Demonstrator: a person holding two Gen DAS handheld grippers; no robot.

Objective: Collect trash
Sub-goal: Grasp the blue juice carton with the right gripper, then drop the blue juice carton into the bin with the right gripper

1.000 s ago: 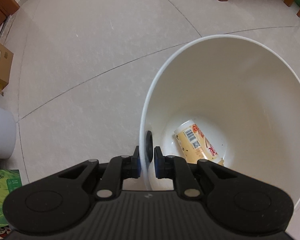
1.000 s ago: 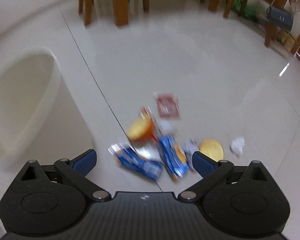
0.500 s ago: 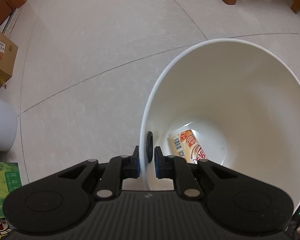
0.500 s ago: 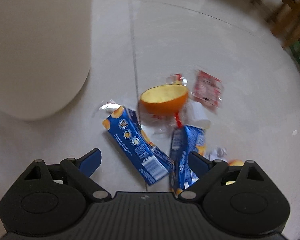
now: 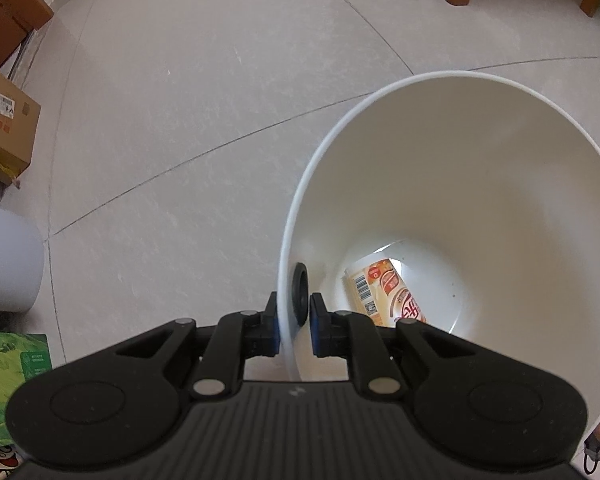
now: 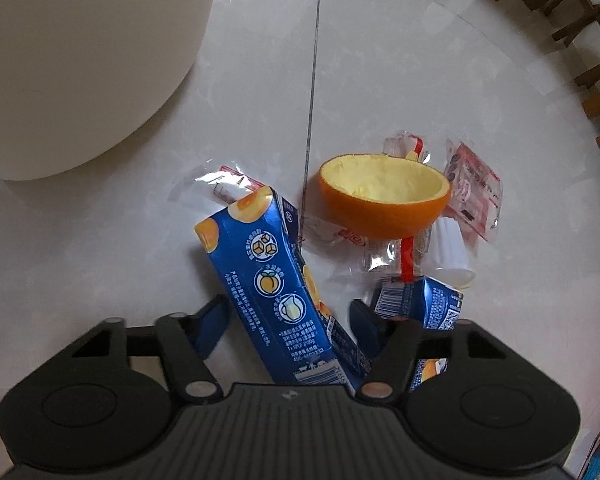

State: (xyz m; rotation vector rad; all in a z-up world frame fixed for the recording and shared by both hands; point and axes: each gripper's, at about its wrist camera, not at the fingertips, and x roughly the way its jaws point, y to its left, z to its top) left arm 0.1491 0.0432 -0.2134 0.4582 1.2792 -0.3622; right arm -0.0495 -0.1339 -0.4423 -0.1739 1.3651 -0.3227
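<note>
Pale tiled floor [image 5: 188, 128]; left tongs [image 5: 294, 316] clenched on bin [image 5: 460, 184] rim, right tongs [image 6: 288, 320] closing around blue carton [image 6: 276, 280], not yet gripping

The left hand-held gripper [image 5: 293, 326] points steeply down, jaws clamped nearly together. The right hand-held gripper [image 6: 288, 330], also angled down, has just been closing, pads still apart.

blue carton [image 6: 276, 288]: small print unreadable | bin's carton [image 5: 384, 292]: barcode only
</note>
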